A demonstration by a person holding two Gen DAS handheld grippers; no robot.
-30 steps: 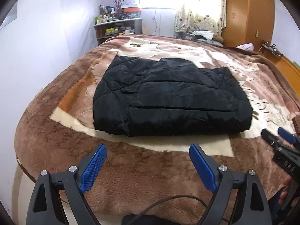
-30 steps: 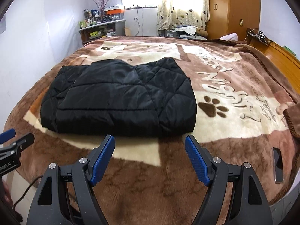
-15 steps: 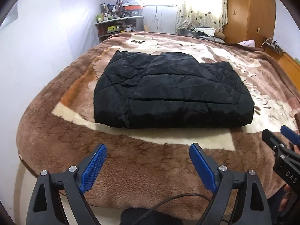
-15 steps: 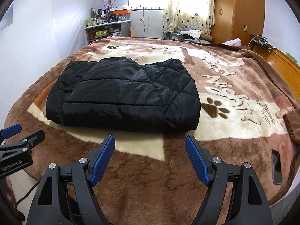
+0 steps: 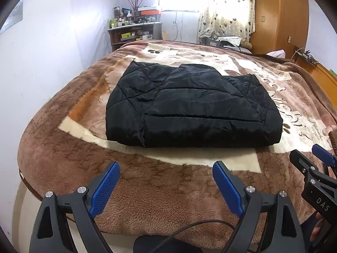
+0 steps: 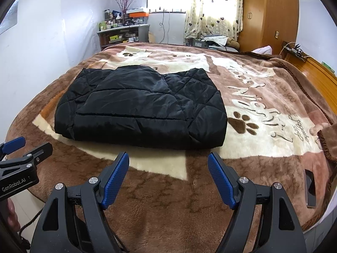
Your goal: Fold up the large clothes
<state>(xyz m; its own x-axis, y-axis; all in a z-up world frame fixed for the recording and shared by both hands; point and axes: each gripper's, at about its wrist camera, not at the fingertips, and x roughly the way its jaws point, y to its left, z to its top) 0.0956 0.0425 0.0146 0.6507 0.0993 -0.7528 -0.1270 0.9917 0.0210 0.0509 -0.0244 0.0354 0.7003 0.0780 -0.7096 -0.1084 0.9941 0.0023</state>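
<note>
A black quilted jacket (image 5: 189,107) lies folded into a flat rectangle on the brown and cream blanket (image 5: 147,191) of the bed; it also shows in the right wrist view (image 6: 143,109). My left gripper (image 5: 166,181) is open and empty, held over the near edge of the bed, short of the jacket. My right gripper (image 6: 168,175) is open and empty too, at the same near edge. Each gripper shows at the side of the other's view, the right gripper (image 5: 316,168) and the left gripper (image 6: 21,154).
A dark phone (image 6: 309,187) lies on the blanket near the right edge. A cluttered shelf (image 5: 134,33) stands at the far wall. A wooden wardrobe (image 5: 280,14) and wooden headboard (image 6: 311,69) are on the right. A white wall runs along the left.
Both grippers have drawn back and risen from the jacket, which now looks smaller and farther off. The jacket has not moved. Both stay open.
</note>
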